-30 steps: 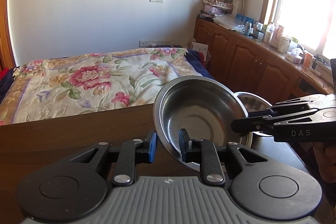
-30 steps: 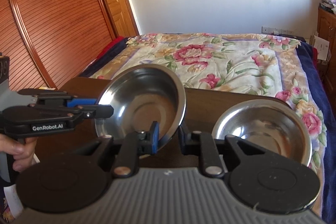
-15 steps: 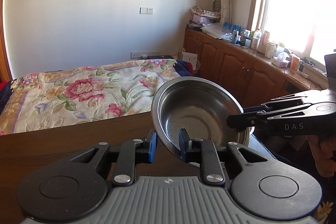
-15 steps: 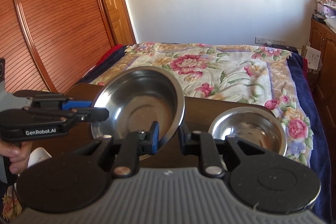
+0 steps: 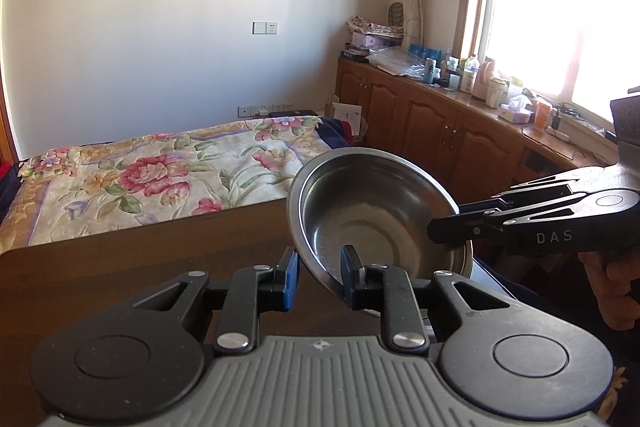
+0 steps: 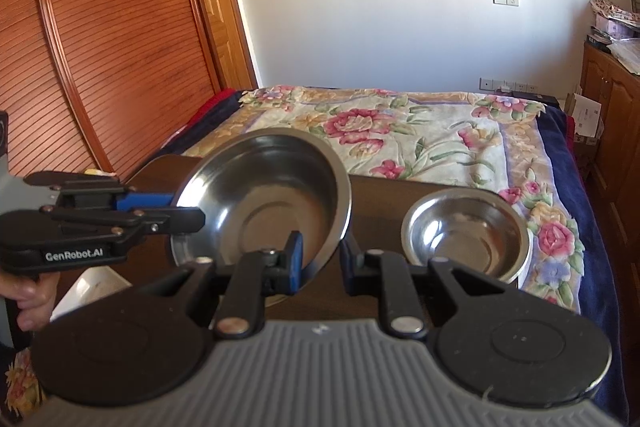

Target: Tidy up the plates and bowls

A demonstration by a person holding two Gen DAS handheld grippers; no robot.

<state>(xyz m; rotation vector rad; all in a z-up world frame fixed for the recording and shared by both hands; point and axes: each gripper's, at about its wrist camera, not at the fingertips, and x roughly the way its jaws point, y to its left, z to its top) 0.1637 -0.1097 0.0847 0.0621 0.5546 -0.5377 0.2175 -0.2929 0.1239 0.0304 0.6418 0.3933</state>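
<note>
A large steel bowl (image 5: pixel 372 211) hangs tilted above the dark wooden table (image 5: pixel 140 267), held from two sides. My left gripper (image 5: pixel 320 277) is shut on its near rim, which runs between the blue pads. From the right, my right gripper (image 5: pixel 444 223) clamps the opposite rim. In the right wrist view the same large bowl (image 6: pixel 272 195) has its rim in my right gripper (image 6: pixel 320 263), and my left gripper (image 6: pixel 186 211) grips it from the left. A smaller steel bowl (image 6: pixel 466 235) stands on the table (image 6: pixel 380 195) to the right.
Beyond the table lies a bed with a floral cover (image 6: pixel 400 131). A wooden cabinet (image 5: pixel 440 131) crowded with bottles runs under the window at right. A slatted wooden door (image 6: pixel 100 47) fills the left. Something white (image 6: pixel 92 287) sits low beside the table's left edge.
Both grippers have risen with the large bowl still clamped between them. The small bowl now looks lower and farther in the right wrist view and has slipped from sight in the left one.
</note>
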